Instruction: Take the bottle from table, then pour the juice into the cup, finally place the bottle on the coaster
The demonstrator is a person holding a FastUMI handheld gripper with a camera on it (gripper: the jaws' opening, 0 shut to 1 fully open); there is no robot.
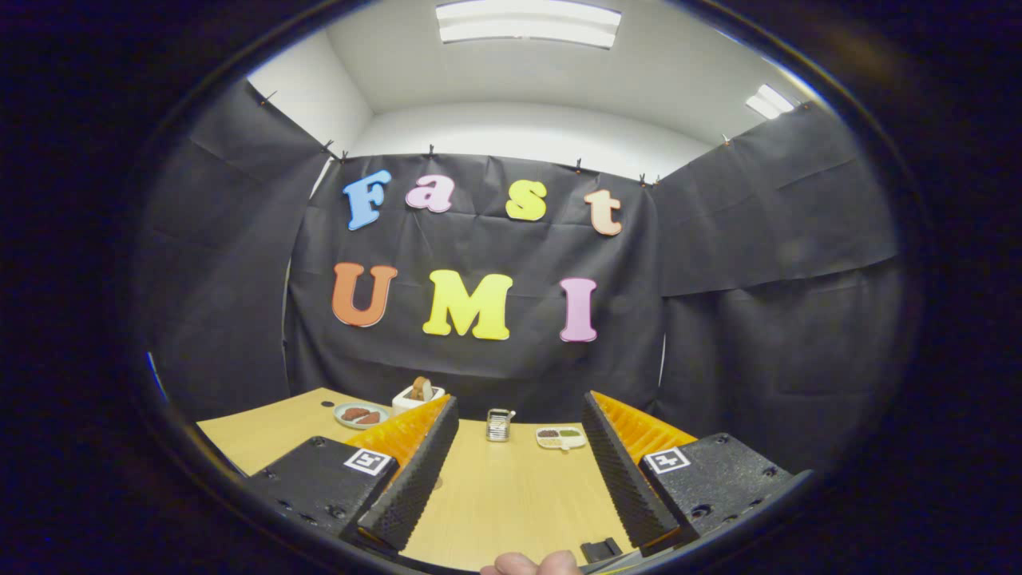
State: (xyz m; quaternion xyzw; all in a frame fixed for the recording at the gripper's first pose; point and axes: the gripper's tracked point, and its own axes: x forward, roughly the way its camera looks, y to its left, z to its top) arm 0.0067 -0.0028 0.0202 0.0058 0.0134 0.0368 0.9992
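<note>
The gripper (519,471) is held above a pale wooden table (495,503) with its fingers spread wide apart and nothing between them, only bare tabletop showing in the gap. That stretch of wood runs clear from the fingertips to the far edge, which meets the black cloth wall (479,367) of the booth. The table's left edge slants away toward the cloth on that side, with open wood beside it. Along the far edge stand small things: a round plate (361,415) with dark pieces on it beyond the left finger, a white box (415,395) with something brown in it just behind that finger's tip, and a small metal-looking container (499,425) and a flat two-part dish (560,437) ahead of the gap. Which of these is the bottle, cup or coaster cannot be told at this distance. A fingertip of the person's hand (531,564) shows beneath the gripper
</note>
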